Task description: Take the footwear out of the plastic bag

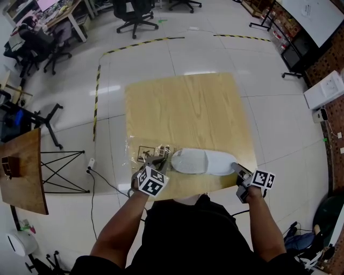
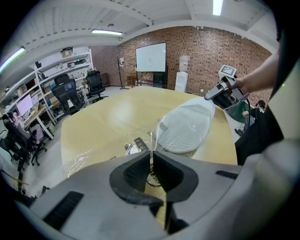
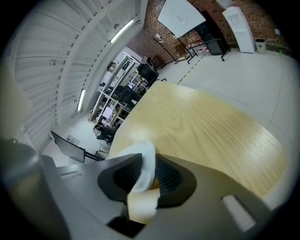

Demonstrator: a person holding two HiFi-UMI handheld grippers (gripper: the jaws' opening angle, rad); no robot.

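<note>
Extraction seems under way: left claw (image 2: 151,155) clamps the bag (image 1: 141,154); right claw (image 3: 146,172) clamps the slipper (image 1: 204,161); next, draw the slipper away from the bag.

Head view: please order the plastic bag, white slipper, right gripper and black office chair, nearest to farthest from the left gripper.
1. clear plastic bag: pinched by the left gripper.
2. white slipper: just to its right.
3. right gripper: at the slipper's far end.
4. black office chair: far off, past the table.
</note>
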